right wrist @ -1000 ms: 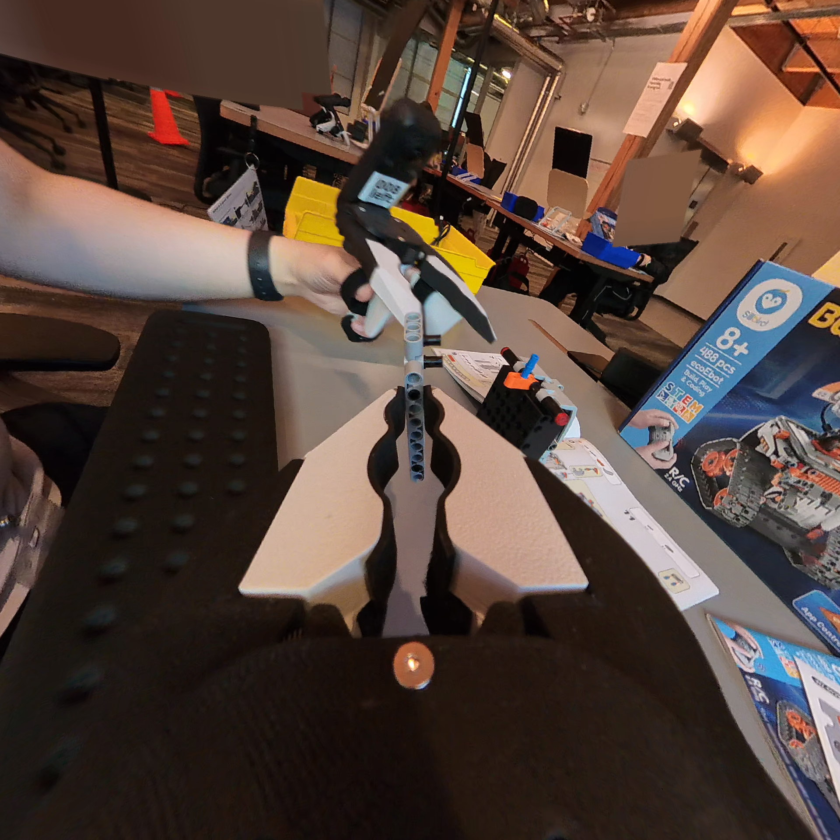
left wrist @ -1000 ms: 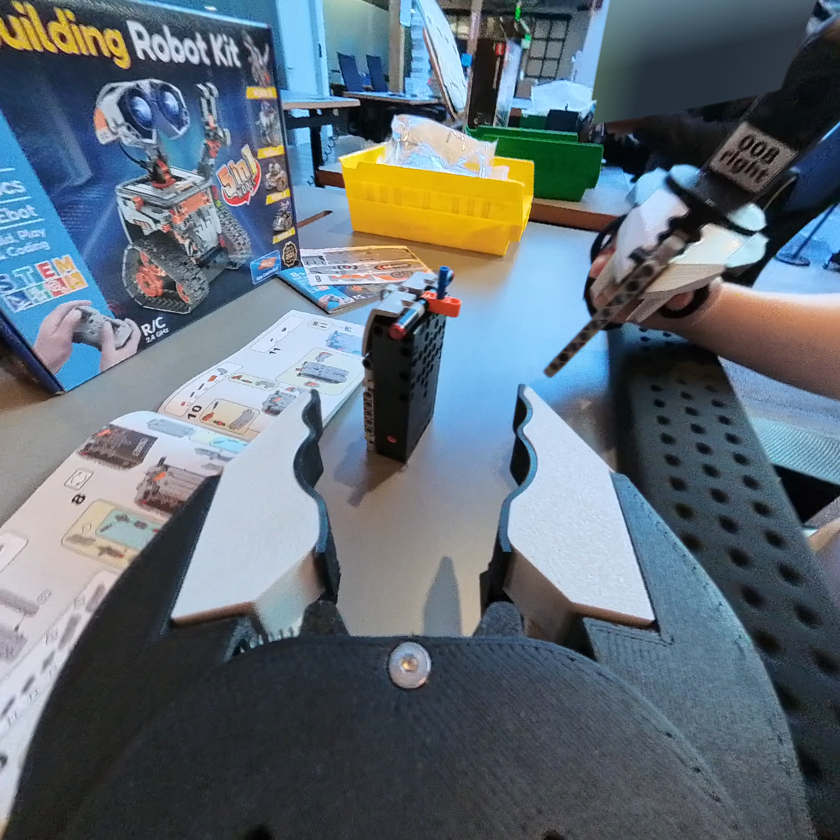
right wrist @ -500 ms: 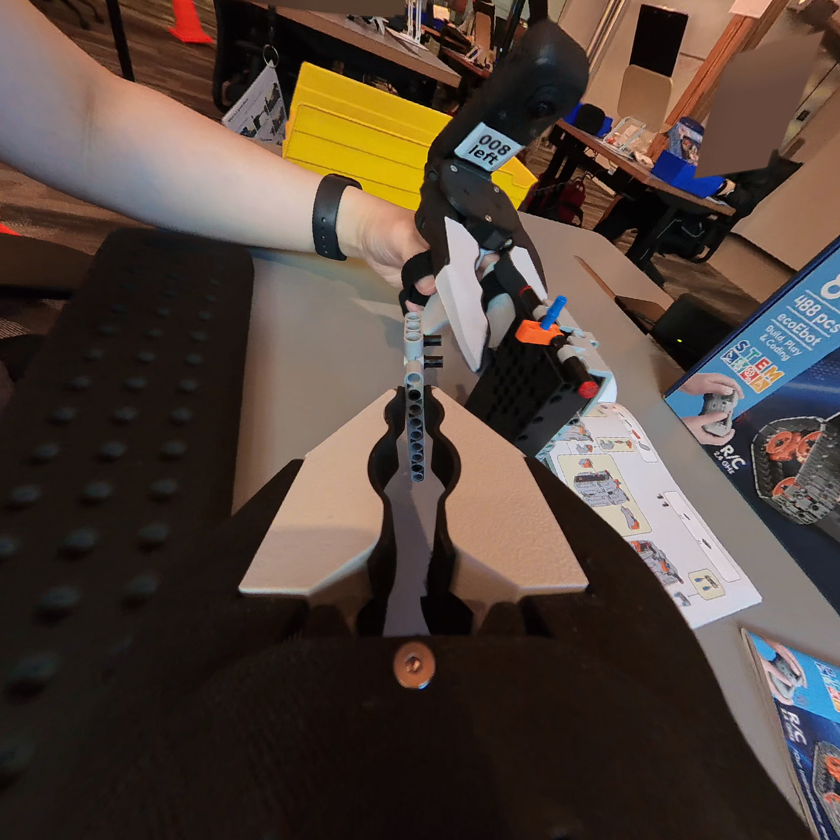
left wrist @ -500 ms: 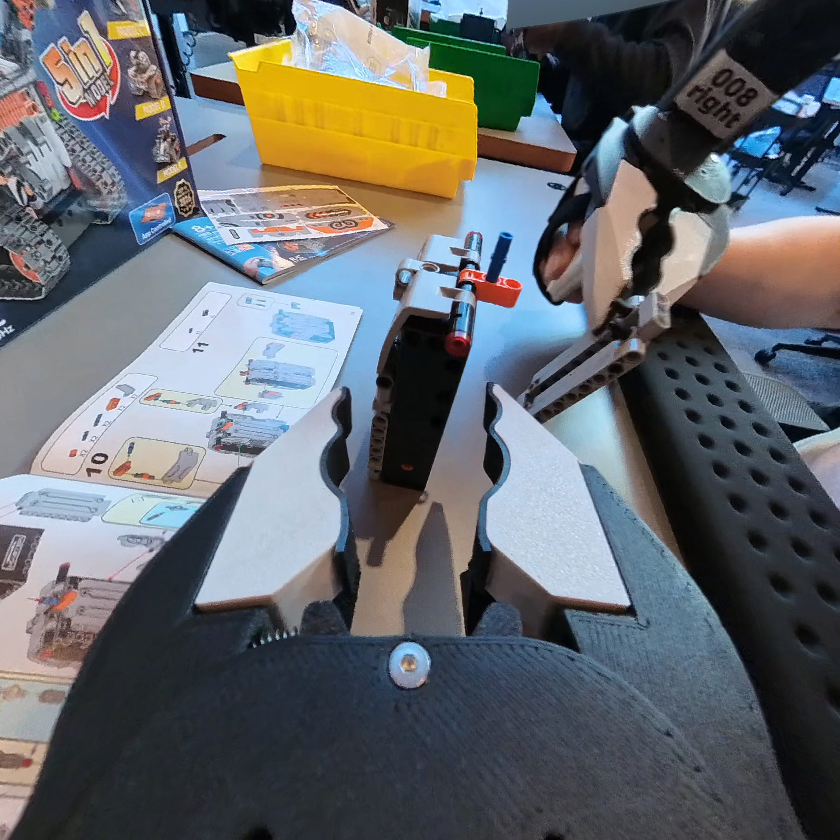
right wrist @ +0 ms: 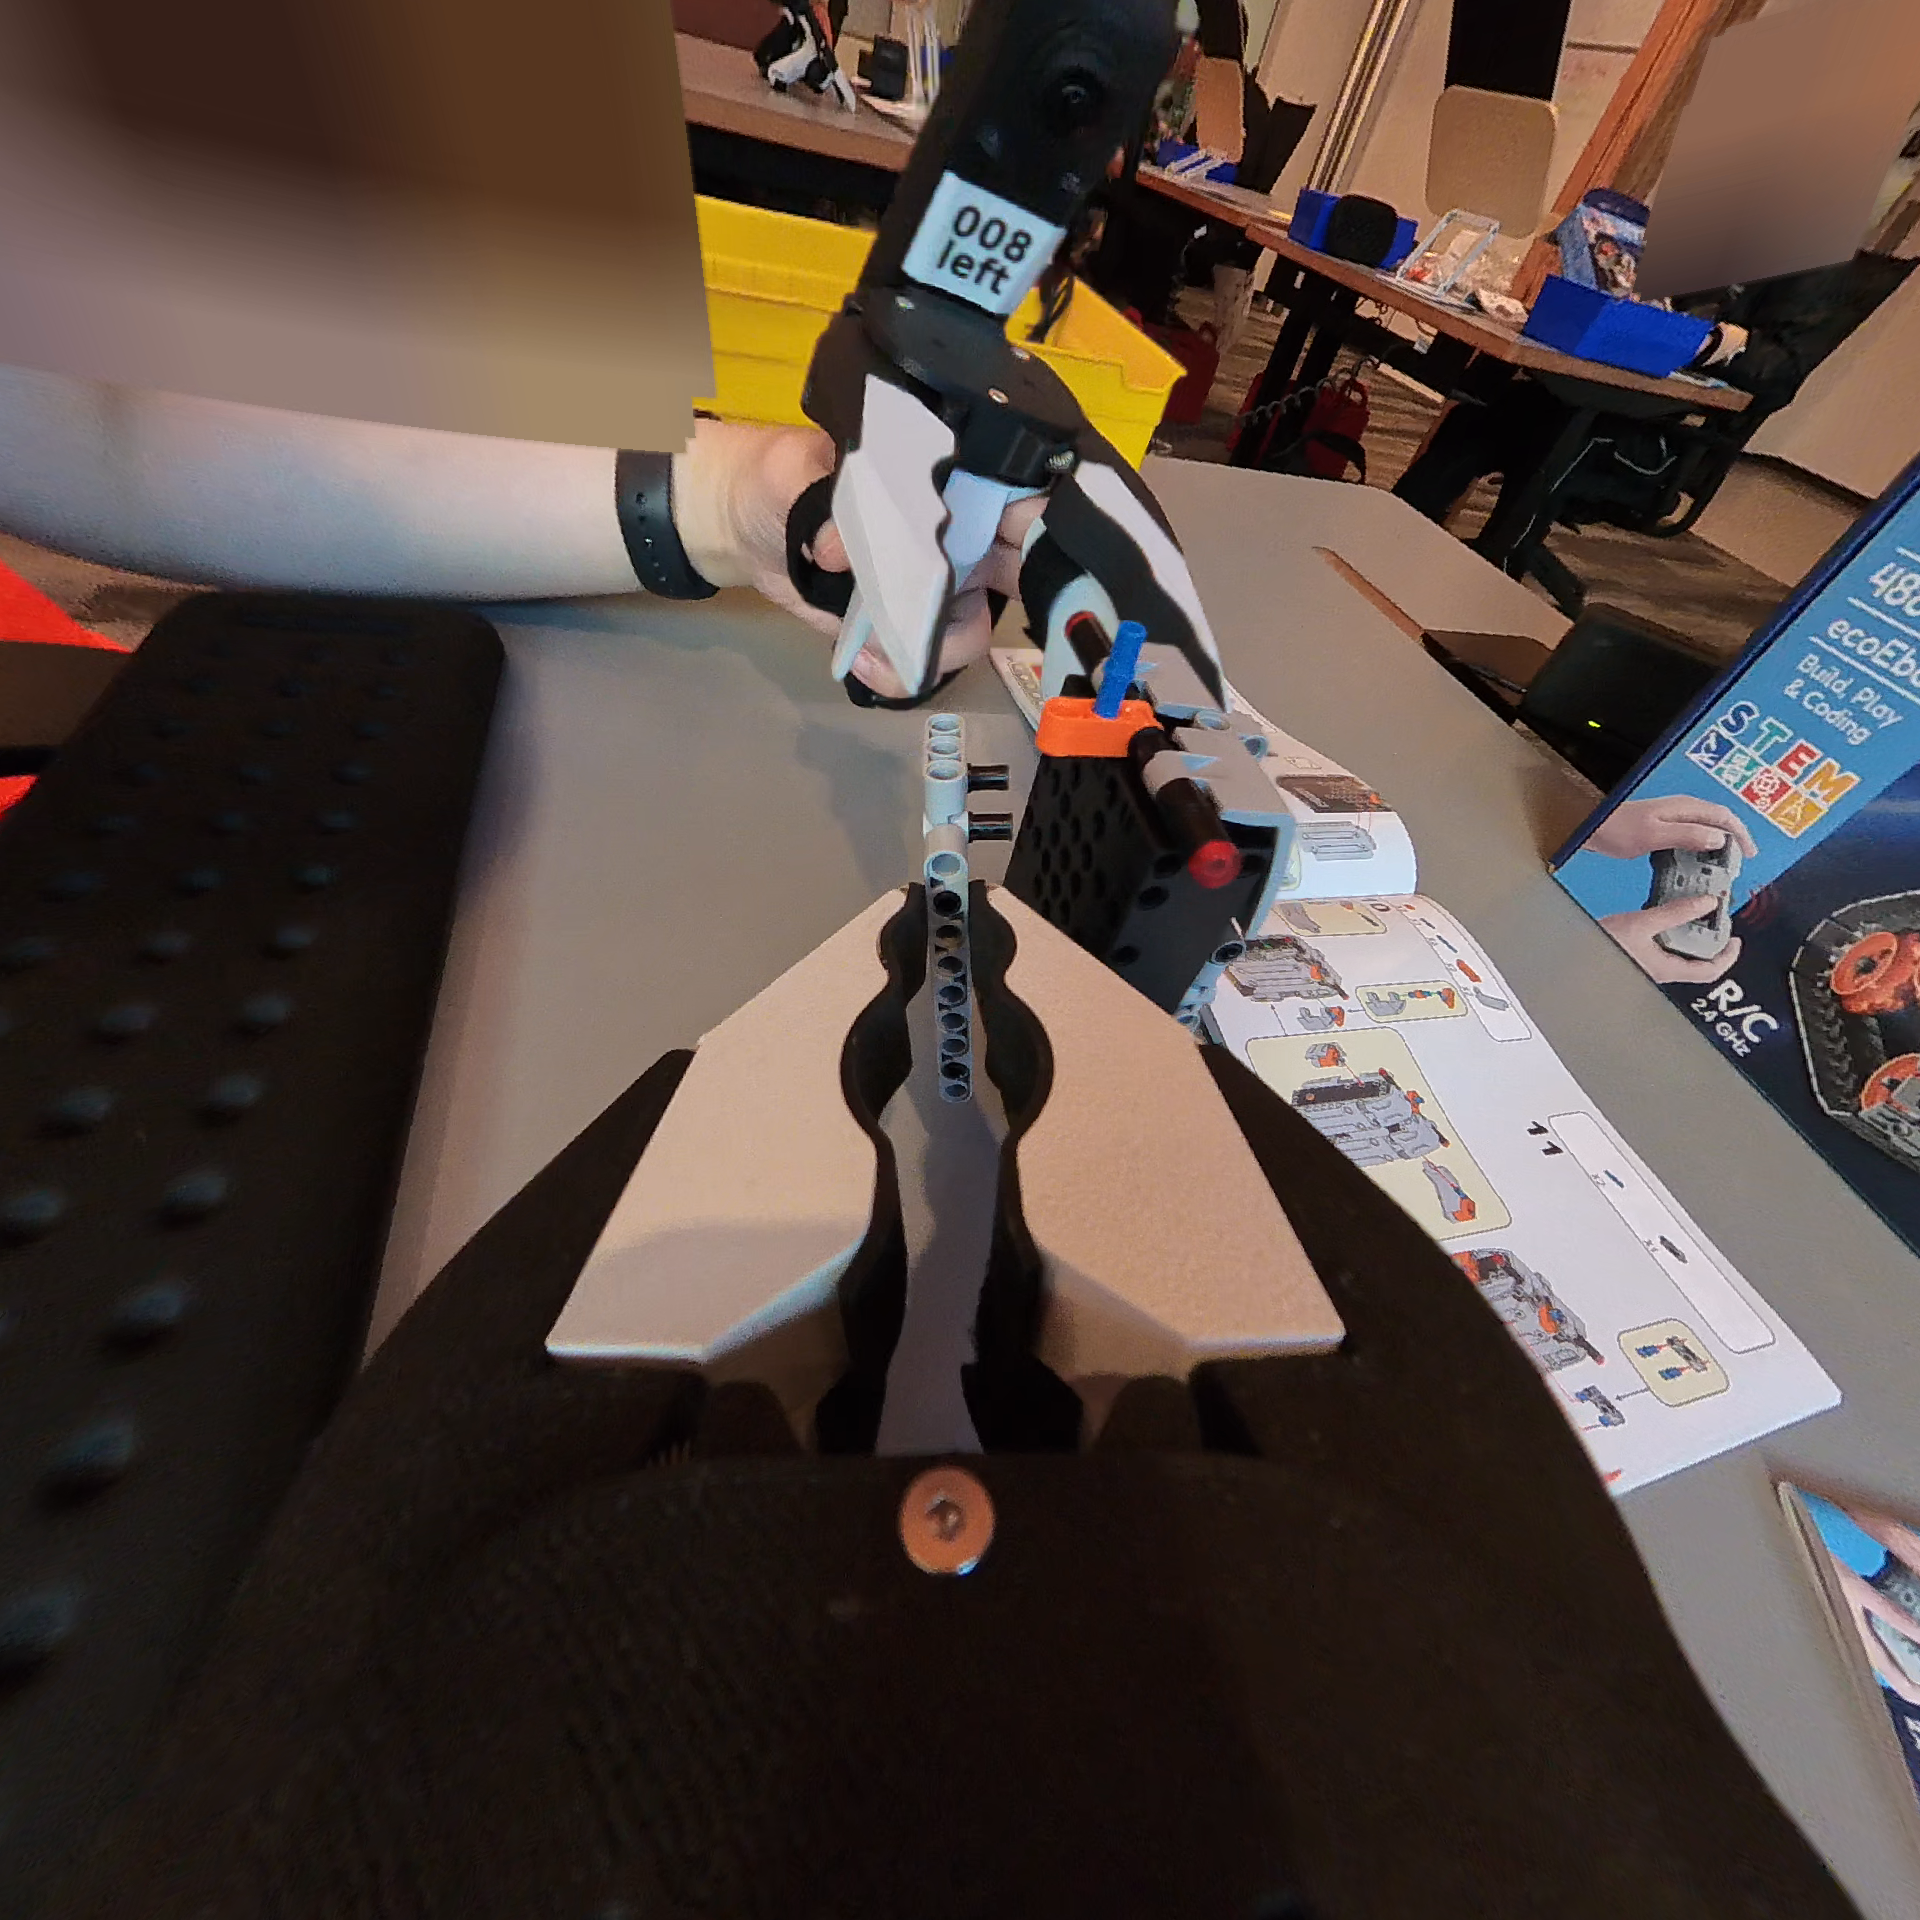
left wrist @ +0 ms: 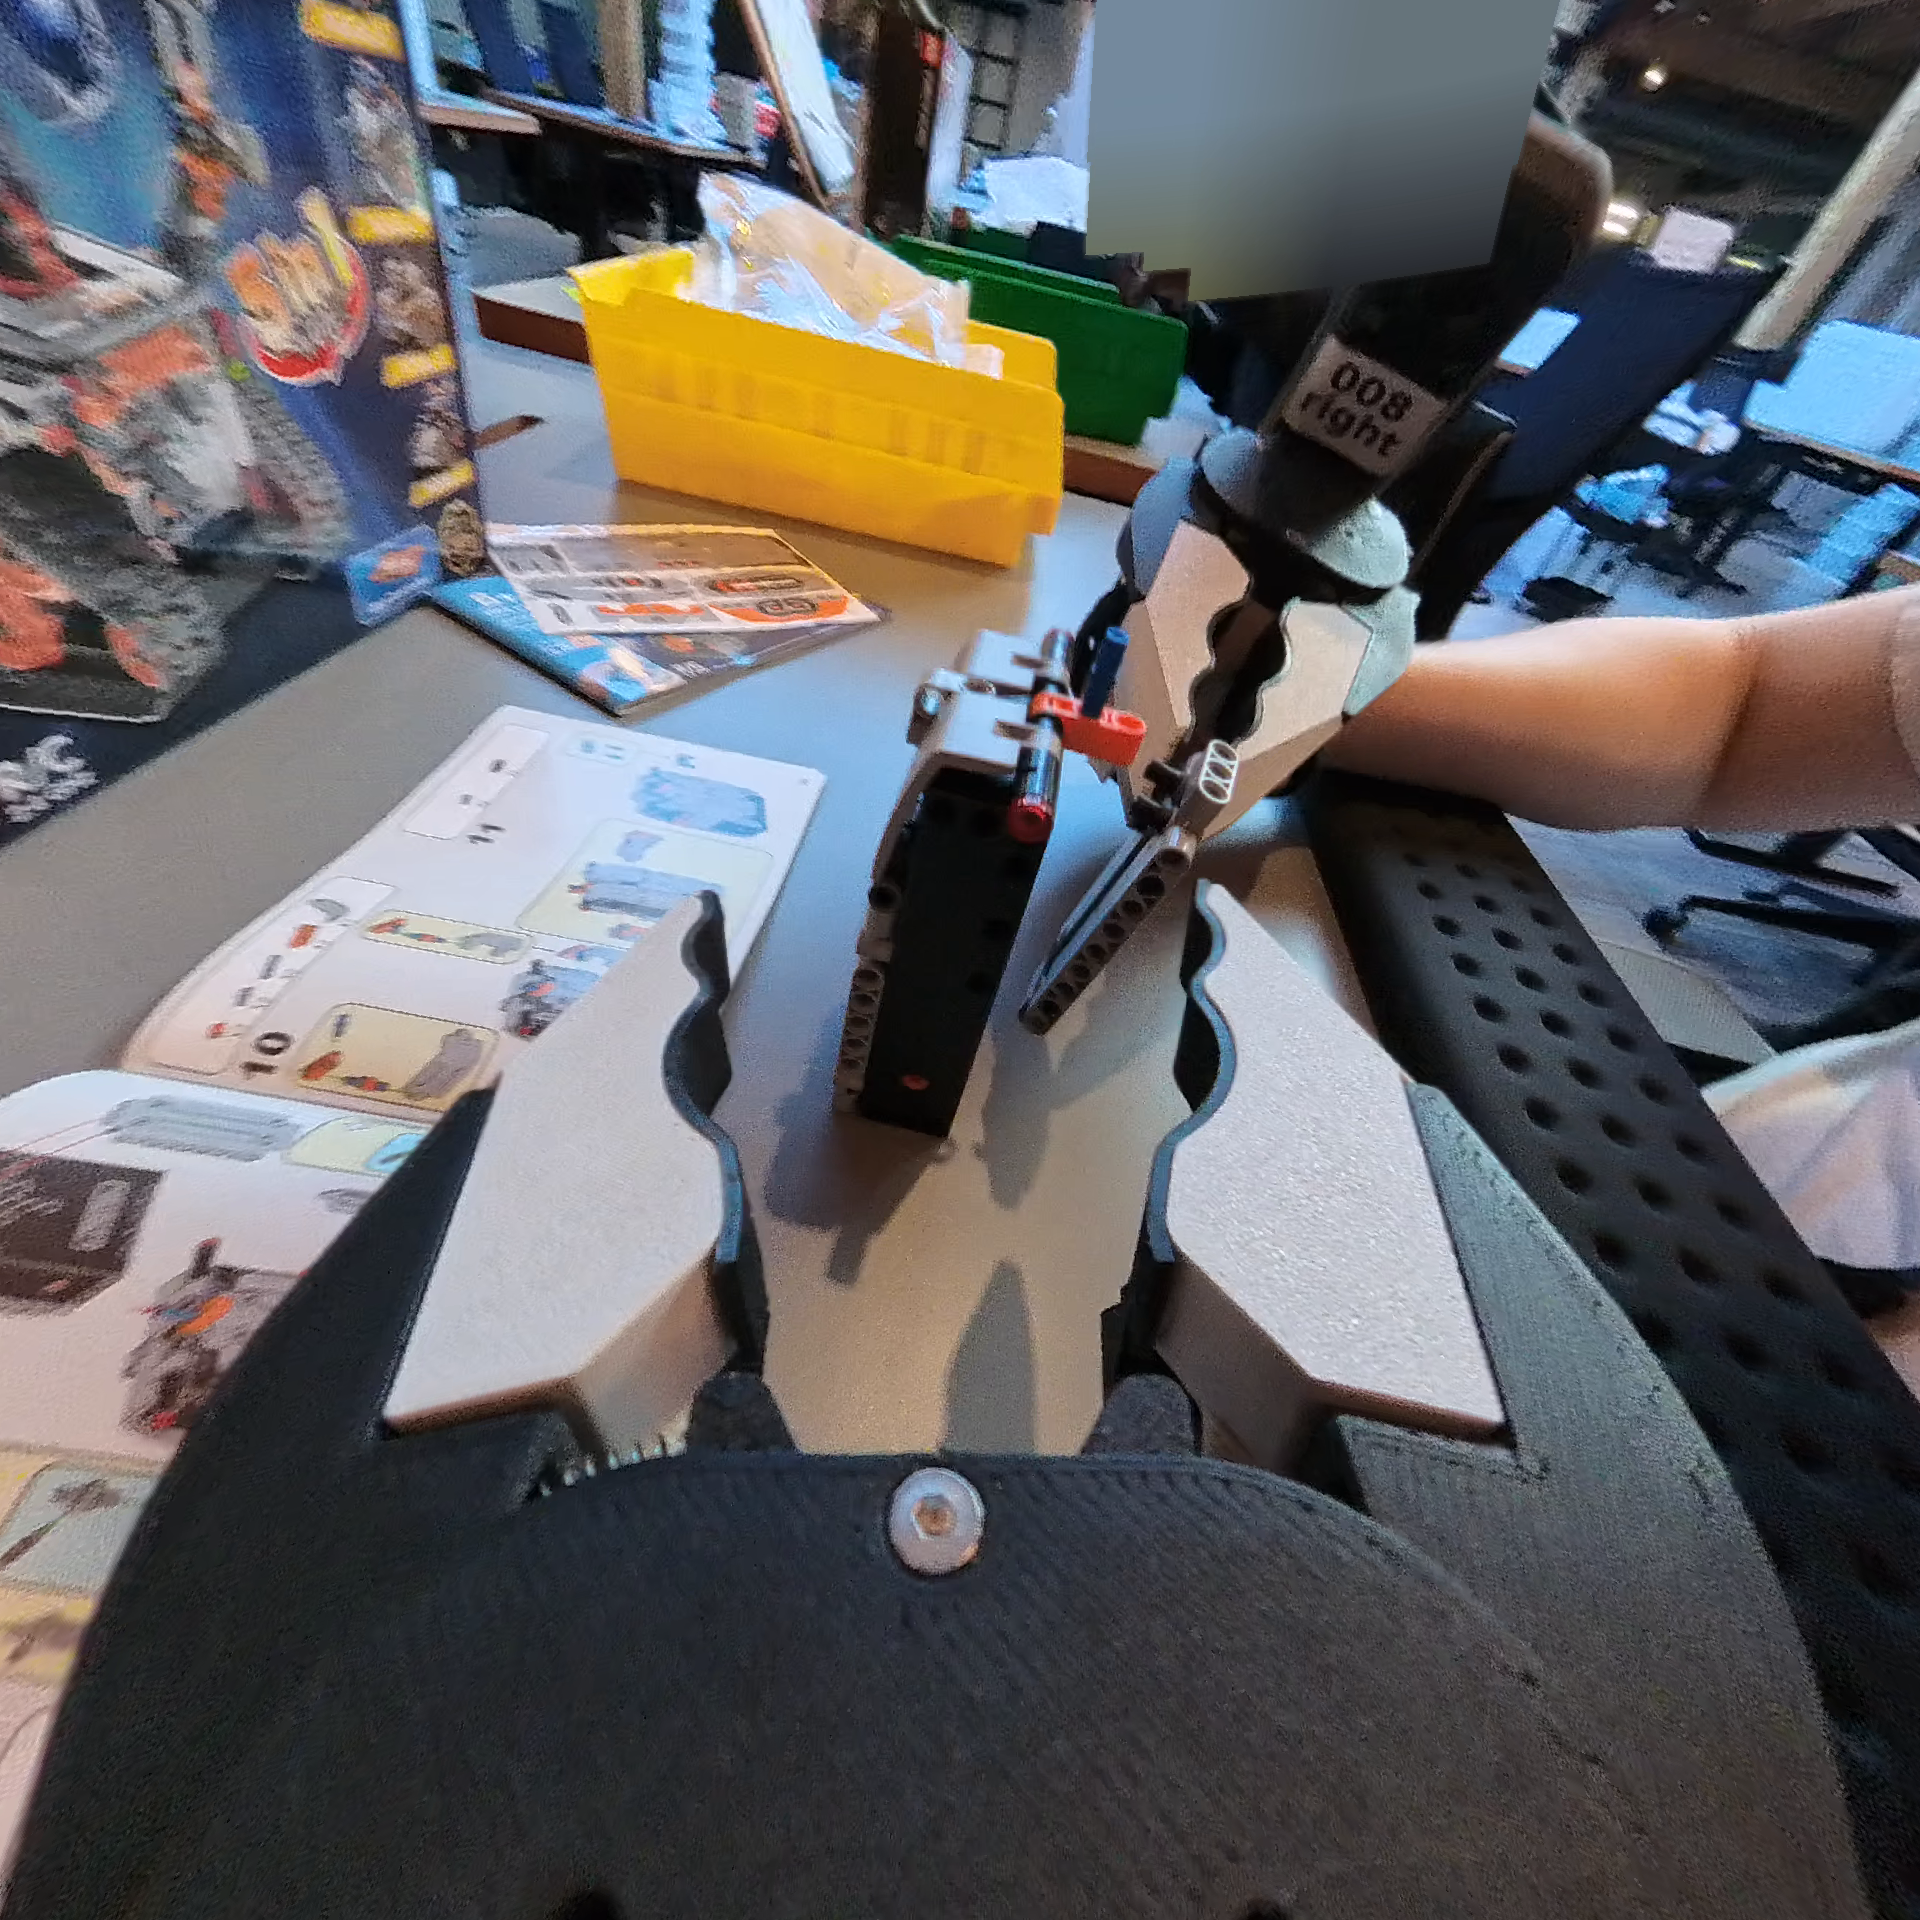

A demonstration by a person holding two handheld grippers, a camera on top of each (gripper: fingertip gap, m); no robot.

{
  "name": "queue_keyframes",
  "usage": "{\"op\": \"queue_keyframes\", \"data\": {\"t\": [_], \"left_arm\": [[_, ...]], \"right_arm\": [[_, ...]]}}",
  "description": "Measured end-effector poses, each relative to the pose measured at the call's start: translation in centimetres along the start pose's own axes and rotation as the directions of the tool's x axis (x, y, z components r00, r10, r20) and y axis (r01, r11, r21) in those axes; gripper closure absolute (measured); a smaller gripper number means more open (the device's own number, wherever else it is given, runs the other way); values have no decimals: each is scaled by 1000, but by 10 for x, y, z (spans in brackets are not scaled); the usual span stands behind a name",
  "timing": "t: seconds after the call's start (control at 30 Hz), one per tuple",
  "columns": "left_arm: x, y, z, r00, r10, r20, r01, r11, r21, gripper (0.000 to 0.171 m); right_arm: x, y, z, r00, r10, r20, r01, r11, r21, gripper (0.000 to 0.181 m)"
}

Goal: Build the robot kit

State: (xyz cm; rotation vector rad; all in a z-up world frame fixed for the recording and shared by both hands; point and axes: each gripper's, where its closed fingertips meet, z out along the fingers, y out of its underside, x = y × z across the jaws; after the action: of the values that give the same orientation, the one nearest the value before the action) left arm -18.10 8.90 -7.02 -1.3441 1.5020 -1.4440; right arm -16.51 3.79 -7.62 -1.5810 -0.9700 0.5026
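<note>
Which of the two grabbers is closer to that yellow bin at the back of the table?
The left. In the right wrist view the left gripper hangs open just in front of the yellow bin, while the right gripper, shut on a grey beam, sits farther back, nearer the table's front.

Workshop — parts bins (left wrist: 831, 436), worktables (right wrist: 1455, 332), exposed beams.

Toy box (left wrist: 208, 364): blurred, cut off by left and top edges. Clear bag (left wrist: 831, 275) in yellow bin (left wrist: 821, 436) right of the box: contents indistinct. Booklet (right wrist: 1860, 1662): cropped at right edge.
</note>
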Motion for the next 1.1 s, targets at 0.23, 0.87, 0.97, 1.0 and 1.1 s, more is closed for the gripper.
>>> {"op": "queue_keyframes", "data": {"t": [0.23, 0.87, 0.97, 1.0, 1.1], "left_arm": [[38, 1, -30, 954, 268, 133, -258, 962, -91, 146], [54, 2, 15, 974, 223, 46, -223, 975, -2, 166], [51, -2, 13, 971, 226, 72, -228, 973, 20, 166], [50, -2, 12, 972, 225, 75, -227, 974, 22, 166], [49, -3, 11, 972, 220, 79, -223, 974, 34, 166]], "right_arm": [[-4, -2, -1, 999, 24, 34, -25, 999, 30, 175], [-9, -6, -1, 991, 77, 105, -83, 995, 57, 174], [-5, -7, -3, 995, 68, 74, -73, 995, 62, 170], [-4, -8, -4, 996, 67, 67, -71, 995, 66, 170], [0, -11, -4, 994, 100, 54, -104, 991, 87, 173]]}}
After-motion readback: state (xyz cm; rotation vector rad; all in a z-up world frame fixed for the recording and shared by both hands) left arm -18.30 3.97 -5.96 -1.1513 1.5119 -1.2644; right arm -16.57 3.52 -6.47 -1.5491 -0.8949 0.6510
